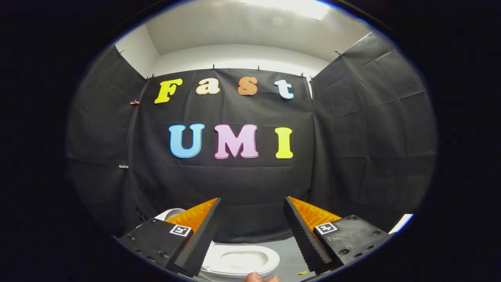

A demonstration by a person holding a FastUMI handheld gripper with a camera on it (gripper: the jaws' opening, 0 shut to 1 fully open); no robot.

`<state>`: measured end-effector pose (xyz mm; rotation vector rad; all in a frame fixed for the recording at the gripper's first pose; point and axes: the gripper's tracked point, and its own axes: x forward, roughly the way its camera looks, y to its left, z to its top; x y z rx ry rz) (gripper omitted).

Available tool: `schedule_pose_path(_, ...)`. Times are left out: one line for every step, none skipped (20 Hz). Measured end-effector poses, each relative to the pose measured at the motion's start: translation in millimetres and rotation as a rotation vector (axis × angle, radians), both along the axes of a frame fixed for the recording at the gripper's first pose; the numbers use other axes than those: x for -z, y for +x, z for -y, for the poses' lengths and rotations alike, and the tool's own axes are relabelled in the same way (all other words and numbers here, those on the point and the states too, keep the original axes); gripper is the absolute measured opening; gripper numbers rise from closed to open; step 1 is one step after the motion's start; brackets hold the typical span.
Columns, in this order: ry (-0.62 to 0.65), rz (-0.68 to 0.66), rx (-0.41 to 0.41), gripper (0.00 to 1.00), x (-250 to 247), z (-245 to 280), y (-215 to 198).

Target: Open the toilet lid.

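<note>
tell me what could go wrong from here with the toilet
The toilet sits low beneath the gripper, whose jaws stand open and empty, pointed at the cloth wall; a blind descent may miss the lid. A fingertip near the seat could get pinched.

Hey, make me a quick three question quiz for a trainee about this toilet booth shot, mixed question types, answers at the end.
1. True or false: the gripper has its fingers shut on the toilet lid.
2. Multiple choice: the toilet appears A) between and below the spread fingers, B) hung on the black cloth wall, C) above the fingers.
3. Fill in: a person's ___ shows just under the toilet's front rim.

Key: 1 false, the fingers are open and hold nothing. 2 A. 3 fingertips.
</note>
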<state>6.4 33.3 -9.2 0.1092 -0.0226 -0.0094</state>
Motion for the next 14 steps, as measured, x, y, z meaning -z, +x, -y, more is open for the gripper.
schedule_pose_path(0.003,-0.001,0.0,0.98,1.3,-0.2,-0.1)
schedule_pose_path(0.005,-0.002,0.0,0.98,2.2,-0.7,0.0)
schedule_pose_path(0.004,-0.002,-0.001,0.98,2.0,-1.1,-0.6)
schedule_pose_path(0.001,-0.001,0.0,0.98,1.8,-0.7,0.0)
schedule_pose_path(-0.001,0.0,0.0,0.98,1.6,-0.5,0.1)
schedule_pose_path(-0.001,-0.001,-0.001,0.98,3.4,-1.2,-0.3)
schedule_pose_path(0.002,-0.004,-0.001,0.98,4.3,-1.0,-0.3)
schedule_pose_path(0.003,-0.006,-0.001,0.98,5.1,-0.9,-0.3)
schedule_pose_path(0.004,-0.007,0.0,0.98,5.6,0.2,-1.4)
schedule_pose_path(0.003,-0.007,0.001,0.98,6.0,0.8,0.0)
schedule_pose_path(0.002,-0.008,0.001,0.98,6.4,0.7,-1.0)
schedule_pose_path(0.003,-0.007,0.001,0.98,6.5,-0.1,-0.4)
schedule_pose_path(0.004,-0.006,0.003,0.98,6.4,0.1,-0.4)
schedule_pose_path(0.004,-0.007,0.005,0.98,6.6,0.3,0.4)
